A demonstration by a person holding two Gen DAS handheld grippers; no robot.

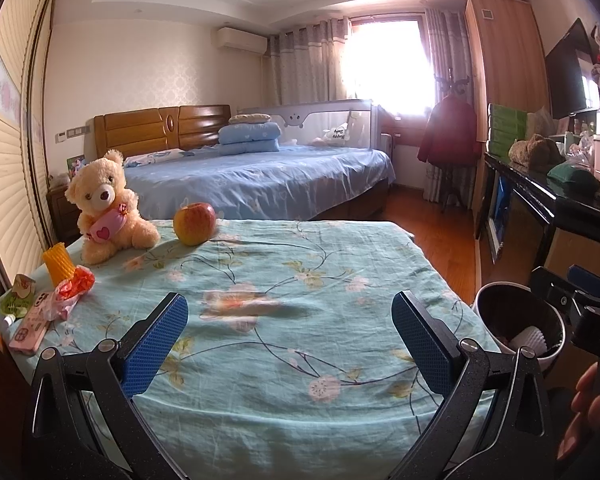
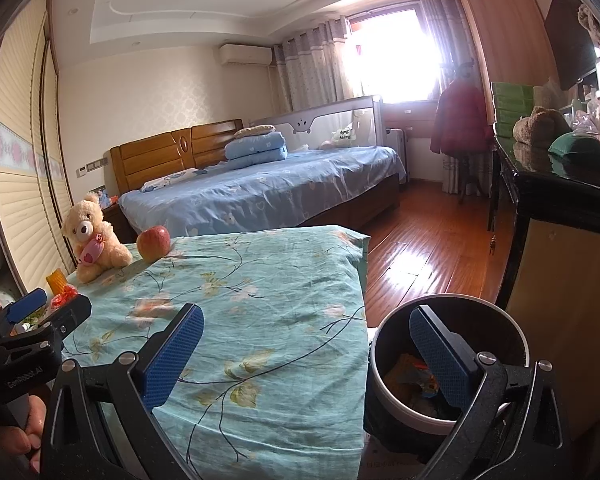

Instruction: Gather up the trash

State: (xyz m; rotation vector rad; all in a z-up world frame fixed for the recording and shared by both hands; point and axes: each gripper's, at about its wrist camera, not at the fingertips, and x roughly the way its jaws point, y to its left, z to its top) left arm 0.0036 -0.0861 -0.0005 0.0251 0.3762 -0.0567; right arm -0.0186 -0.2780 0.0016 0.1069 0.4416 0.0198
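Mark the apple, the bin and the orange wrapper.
apple [image 1: 194,224], left wrist view, middle of its red-yellow skin
bin [image 2: 384,384], right wrist view, pale outer wall below the rim
orange wrapper [image 1: 76,285], left wrist view, crumpled centre

Both wrist cams sit low at table [image 1: 300,360] near edge, facing 12 o'clock toward bed [image 2: 260,196]. Right cam offset toward bin [image 2: 448,360] at 3. Shared: table, bed.
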